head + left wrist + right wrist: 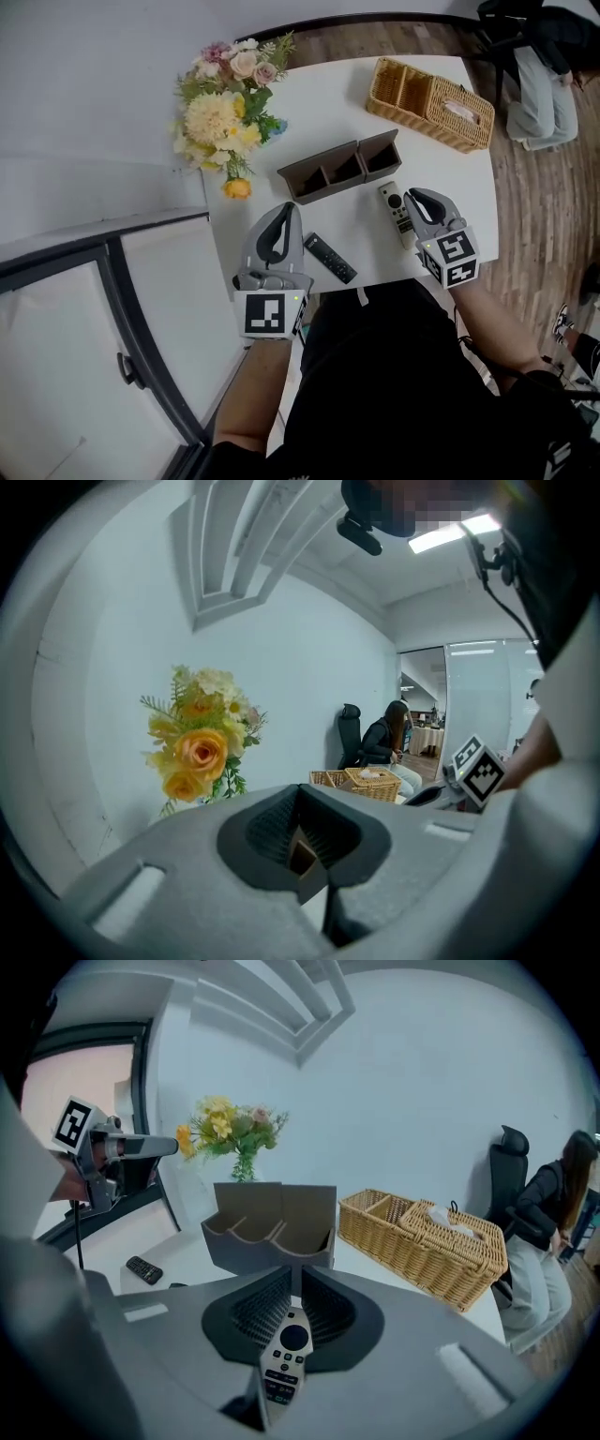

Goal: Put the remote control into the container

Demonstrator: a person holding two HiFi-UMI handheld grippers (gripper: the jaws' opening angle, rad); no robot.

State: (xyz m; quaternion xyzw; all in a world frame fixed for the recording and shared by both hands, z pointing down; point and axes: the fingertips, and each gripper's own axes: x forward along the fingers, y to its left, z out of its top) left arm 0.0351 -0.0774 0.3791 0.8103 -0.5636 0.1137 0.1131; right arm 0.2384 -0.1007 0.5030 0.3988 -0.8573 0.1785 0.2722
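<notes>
- My right gripper has its grey, ribbed pads a narrow slit apart, closed on nothing
- The pale remote control lies flat on the table just under those tips: a slim smooth bar with a black round pad at its far end and small dark buttons below it
- In the head view that remote lies just in front of the container, a little apart from it, with the right gripper overlapping its right edge
- The container is a long, low, grey-brown box with thin matte walls and three compartments side by side; its front edge dips in scallops and its back wall stands higher
- My left gripper has its ribbed pads meeting at the tips, with nothing between them; a sliver of the brown container shows through the hollow below the tips
- A black remote, flat and rectangular with rows of small keys, lies askew on the table between the two grippers, near the table's front edge
- The white table is smooth, with a rounded corner
- A woven wicker basket, golden and rectangular, sits at the far right; part of it is open and part has a woven lid
- A bunch of yellow, cream and pink flowers stands at the far left corner
</notes>
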